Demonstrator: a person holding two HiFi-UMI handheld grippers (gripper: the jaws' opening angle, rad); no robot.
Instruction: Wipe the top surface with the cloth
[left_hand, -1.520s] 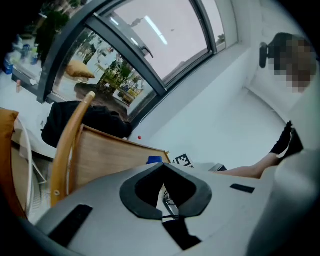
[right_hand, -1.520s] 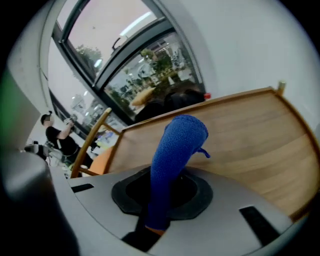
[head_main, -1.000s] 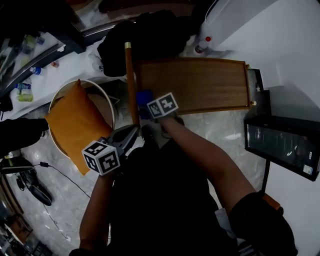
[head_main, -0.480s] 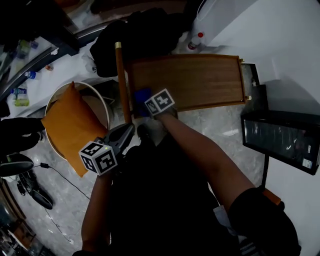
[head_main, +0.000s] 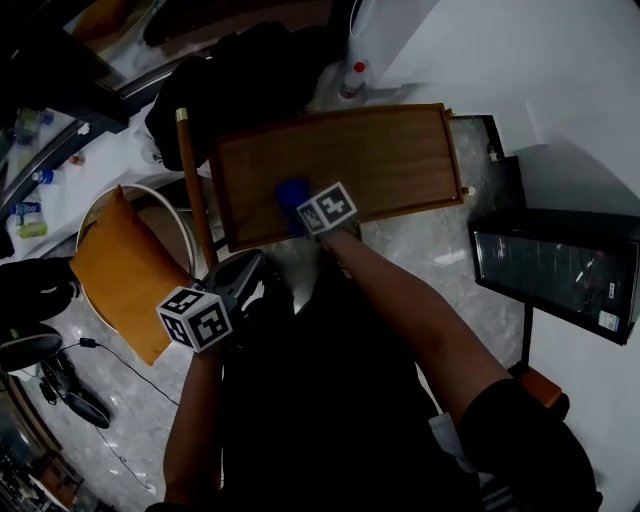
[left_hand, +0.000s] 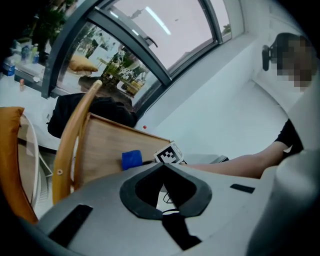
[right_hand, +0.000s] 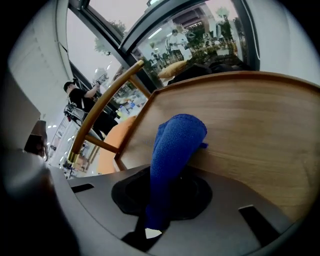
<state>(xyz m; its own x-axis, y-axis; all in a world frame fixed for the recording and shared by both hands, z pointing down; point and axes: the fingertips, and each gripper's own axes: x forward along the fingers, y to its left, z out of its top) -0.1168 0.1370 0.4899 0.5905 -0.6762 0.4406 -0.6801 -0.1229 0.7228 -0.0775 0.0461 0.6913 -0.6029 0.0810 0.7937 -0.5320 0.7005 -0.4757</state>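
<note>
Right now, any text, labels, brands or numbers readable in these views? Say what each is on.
No text is readable in any view.
Sticker on the black box: too small to read.
Labels on the bottles on the white ledge: blurred.
Cube on the left gripper: square black-and-white markers only, no letters or digits.
Cube on the right gripper: the same.

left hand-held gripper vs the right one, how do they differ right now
The left hand-held gripper is shut on nothing; the right hand-held gripper is shut on a blue cloth. The right one reaches over the brown wooden table top with the cloth against it; the left one sits off the top, close to the person's body. Both have their jaws together, and each carries a black-and-white marker cube.
</note>
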